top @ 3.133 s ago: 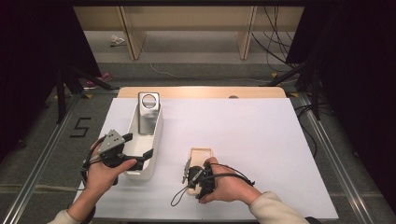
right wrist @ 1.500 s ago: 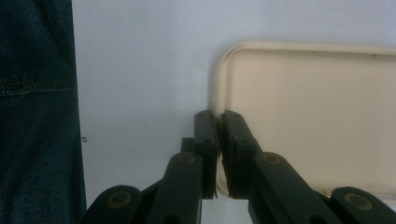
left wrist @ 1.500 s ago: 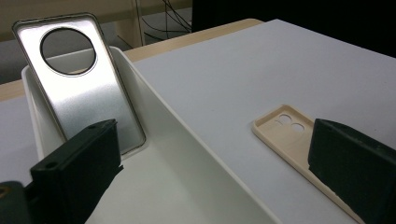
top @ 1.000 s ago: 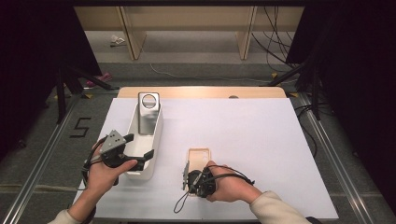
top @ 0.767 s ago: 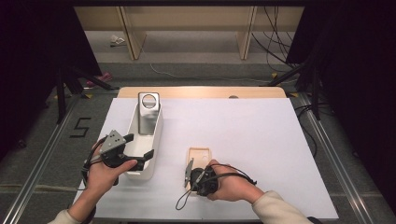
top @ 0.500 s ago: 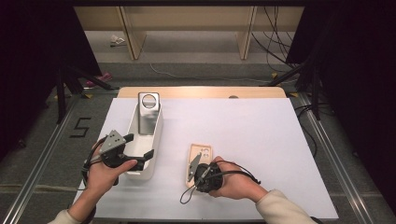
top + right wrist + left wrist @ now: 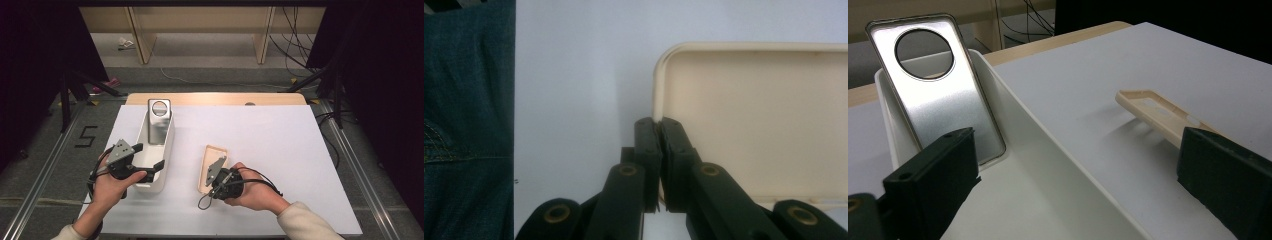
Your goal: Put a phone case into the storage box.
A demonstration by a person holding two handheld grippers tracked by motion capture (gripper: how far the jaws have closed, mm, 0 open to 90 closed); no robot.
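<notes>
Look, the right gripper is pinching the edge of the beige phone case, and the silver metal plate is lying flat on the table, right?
Not quite. The silver metal plate is leaning upright inside the white tray, as the left gripper view shows. The right gripper is indeed pinching the beige phone case edge.

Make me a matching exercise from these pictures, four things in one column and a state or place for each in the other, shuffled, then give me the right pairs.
Things:
1. right claw
2. left claw
3. silver plate
4. beige case

States or places:
A. leans upright at the far end of the white tray
B. open, at the near end of the tray
C. pinched at one edge, raised off the table
D. shut on a thin rim

Pairs: 1-D, 2-B, 3-A, 4-C
</notes>
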